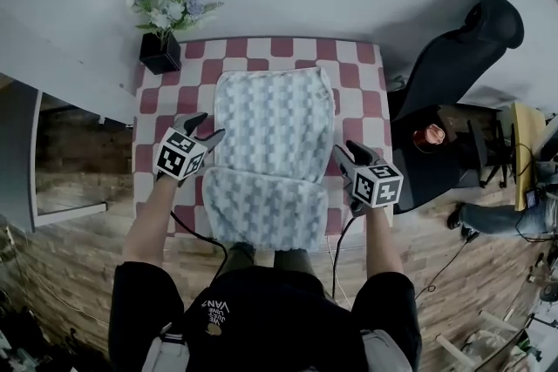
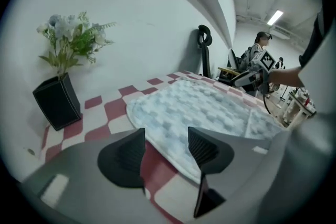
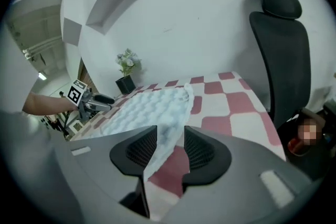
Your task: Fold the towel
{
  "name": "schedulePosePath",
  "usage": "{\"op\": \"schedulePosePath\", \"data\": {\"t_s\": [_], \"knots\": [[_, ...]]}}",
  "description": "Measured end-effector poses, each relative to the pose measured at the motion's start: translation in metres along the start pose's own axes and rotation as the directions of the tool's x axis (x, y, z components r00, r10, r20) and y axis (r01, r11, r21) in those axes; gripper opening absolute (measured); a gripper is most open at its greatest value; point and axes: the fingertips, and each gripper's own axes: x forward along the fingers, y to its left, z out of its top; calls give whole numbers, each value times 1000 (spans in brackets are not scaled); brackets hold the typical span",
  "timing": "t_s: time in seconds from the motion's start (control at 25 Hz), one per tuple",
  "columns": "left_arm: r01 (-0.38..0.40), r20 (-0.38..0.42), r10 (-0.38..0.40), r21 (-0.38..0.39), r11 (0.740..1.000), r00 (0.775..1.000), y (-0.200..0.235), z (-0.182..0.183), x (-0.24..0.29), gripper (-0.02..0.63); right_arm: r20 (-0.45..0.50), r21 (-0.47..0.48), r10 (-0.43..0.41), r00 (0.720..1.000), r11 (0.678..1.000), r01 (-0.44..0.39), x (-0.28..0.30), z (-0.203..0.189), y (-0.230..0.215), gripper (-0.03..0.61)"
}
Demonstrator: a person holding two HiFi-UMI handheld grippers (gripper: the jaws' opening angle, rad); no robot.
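Observation:
A pale blue-and-white checked towel (image 1: 272,131) lies on the red-and-white checked table (image 1: 353,78), and its near part (image 1: 261,206) is folded over along a crease across the towel. My left gripper (image 1: 206,130) is at the towel's left edge near that crease. Its jaws (image 2: 165,147) stand open, with the towel (image 2: 205,105) edge lying on the table just beyond them. My right gripper (image 1: 351,155) is at the right edge. Its jaws (image 3: 170,147) stand apart with a strip of towel (image 3: 147,105) edge running between them, not squeezed.
A black vase of flowers (image 1: 161,52) stands at the table's far left corner, against the white wall. A black office chair (image 1: 462,48) is close by the table's right side, with a red object (image 1: 429,135) on a dark stand beside it. Wooden floor surrounds the table.

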Motion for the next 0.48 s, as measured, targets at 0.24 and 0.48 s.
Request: {"op": "schedulePosePath", "data": {"t_s": [0.24,0.48], "knots": [[141,-62,-141,-2,990,988,-51,-48,-15,261,-70,58,62,996,997,-58,-24,-61,36,161],[221,-128,-215,40,974,968,-79,-76,-27,262,-91,130,117,989,986,-104,-32,-100,61,179]]}}
